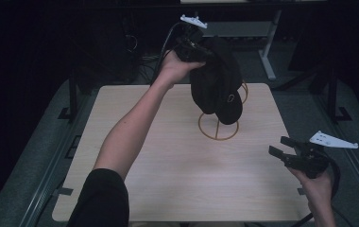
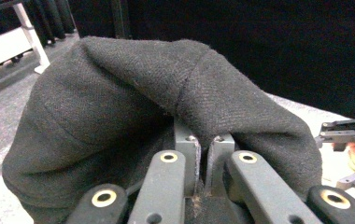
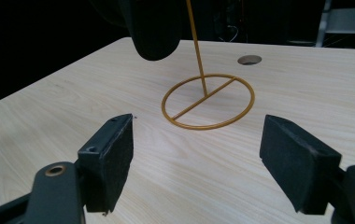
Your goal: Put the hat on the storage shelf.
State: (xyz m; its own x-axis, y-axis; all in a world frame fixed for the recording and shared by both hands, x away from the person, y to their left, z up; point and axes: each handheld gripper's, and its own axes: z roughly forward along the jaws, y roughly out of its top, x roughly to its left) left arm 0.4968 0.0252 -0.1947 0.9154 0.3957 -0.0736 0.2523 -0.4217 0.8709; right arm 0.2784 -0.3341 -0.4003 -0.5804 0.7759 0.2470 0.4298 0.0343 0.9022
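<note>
Left gripper (image 1: 205, 56): raised above the far side of the tabletop, jaws pressed together on a fold of the black cap; in the left gripper view the two pads meet with the cloth pinched between them.
Black cap (image 1: 217, 80): hangs from the left gripper in the air, draped over the upper part of the stand, its brim pointing down towards the stand's ring base; in the left gripper view the dark woven fabric (image 2: 133, 102) bulges over and around the jaws.
Stand (image 1: 218, 126): thin gold wire, a round ring base with a bar across it lying flat on the tabletop and an upright rod rising from the middle; the right gripper view shows the ring (image 3: 208, 101) and the rod going up beside the cap's brim (image 3: 154, 28).
Right gripper (image 1: 277, 146): held low at the near right edge of the tabletop, well apart from the cap and the stand, jaws spread wide with nothing between them; its view looks across bare wood towards the ring base.
Tabletop (image 1: 177, 170): pale wood grain, with a small round hole (image 3: 249, 59) beyond the stand.
Left forearm (image 1: 130, 127): reaches from the bottom of the high view diagonally up to the raised gripper, dark sleeve at the upper arm.
</note>
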